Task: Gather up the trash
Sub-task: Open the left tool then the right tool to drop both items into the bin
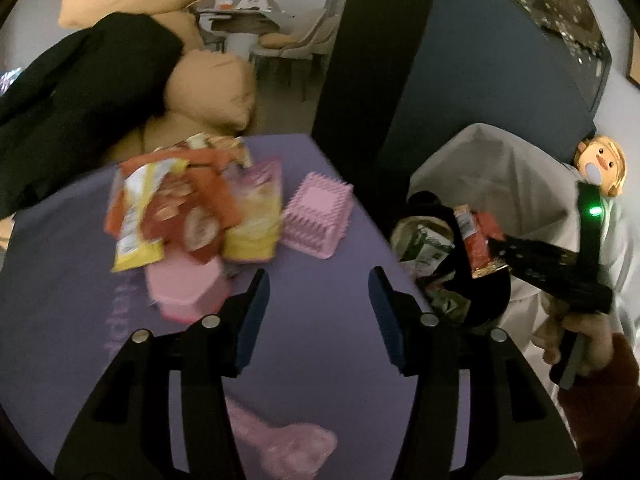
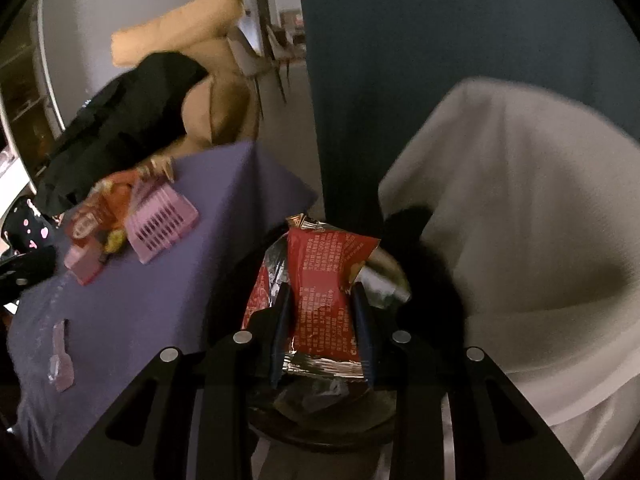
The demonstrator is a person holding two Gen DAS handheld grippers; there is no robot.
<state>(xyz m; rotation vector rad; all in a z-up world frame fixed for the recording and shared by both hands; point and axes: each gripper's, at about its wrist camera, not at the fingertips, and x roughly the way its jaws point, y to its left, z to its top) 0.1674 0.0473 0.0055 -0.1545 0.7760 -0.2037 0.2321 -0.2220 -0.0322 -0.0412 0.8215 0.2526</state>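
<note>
A big bench (image 1: 320,184) w/ a purple cloth fills the middle of the left wrist view. Far left behind it sits a tan sofa (image 1: 208,88) w/ a black cloth (image 1: 80,92) thrown on it. On the right is a big white cloth (image 2: 520,200) draped over something, & a dark blue wall (image 2: 400,60) stands behind. Down beside the right edge of the bench is a round black trash bin (image 1: 496,300) w/ wrappers already inside. On the far left part of the bench lies a pile of snack bags (image 1: 188,208), red, orange & yellow, a bit blurry. Just right of the pile is a pink basket (image 1: 316,216) tipped on its side, & near the pile is a pink box (image 1: 184,292). A small pink thing (image 1: 288,440) lies on the near part of the bench; can't tell what it is. The left hand-held gripper (image 1: 318,312) is over the bench w/ its jaws apart & nothing between them. The right hand-held gripper (image 2: 322,328) is over the trash bin, its jaws pressed on a red snack wrapper (image 2: 324,280) w/ silver edges. A hand (image 1: 576,340) w/ a dark red sleeve holds that right one.
</note>
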